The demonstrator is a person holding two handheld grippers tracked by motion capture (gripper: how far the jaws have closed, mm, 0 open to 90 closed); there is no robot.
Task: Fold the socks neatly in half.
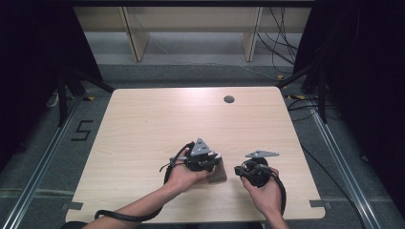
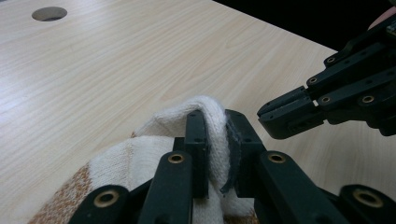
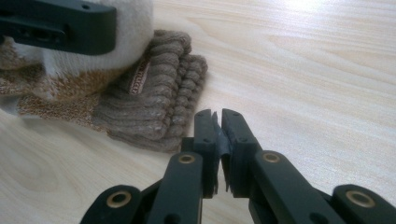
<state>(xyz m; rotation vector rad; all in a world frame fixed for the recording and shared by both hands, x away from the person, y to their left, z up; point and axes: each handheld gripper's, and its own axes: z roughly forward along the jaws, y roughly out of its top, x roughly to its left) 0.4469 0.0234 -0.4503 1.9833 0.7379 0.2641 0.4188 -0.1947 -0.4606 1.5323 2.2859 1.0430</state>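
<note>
A knitted sock [image 1: 220, 174], cream and orange-brown with a ribbed brown cuff [image 3: 159, 93], lies on the wooden table [image 1: 157, 124] near its front edge. My left gripper [image 2: 216, 119] is shut on a raised fold of the sock's cream part [image 2: 154, 126], lifting it a little off the table. In the high view that left gripper [image 1: 216, 163] sits over the sock, pointing right. My right gripper [image 3: 218, 119] is shut with nothing between its pads, its tips just right of the cuff and apart from it. It also appears as the right gripper [image 2: 275, 112], close to the left one.
A round cable hole [image 1: 229, 99] sits near the table's far edge. Beyond the table are wooden shelf legs [image 1: 136, 36] and loose cables [image 1: 282, 43] on the floor, with black curtains at both sides. Bare tabletop stretches left and far of the grippers.
</note>
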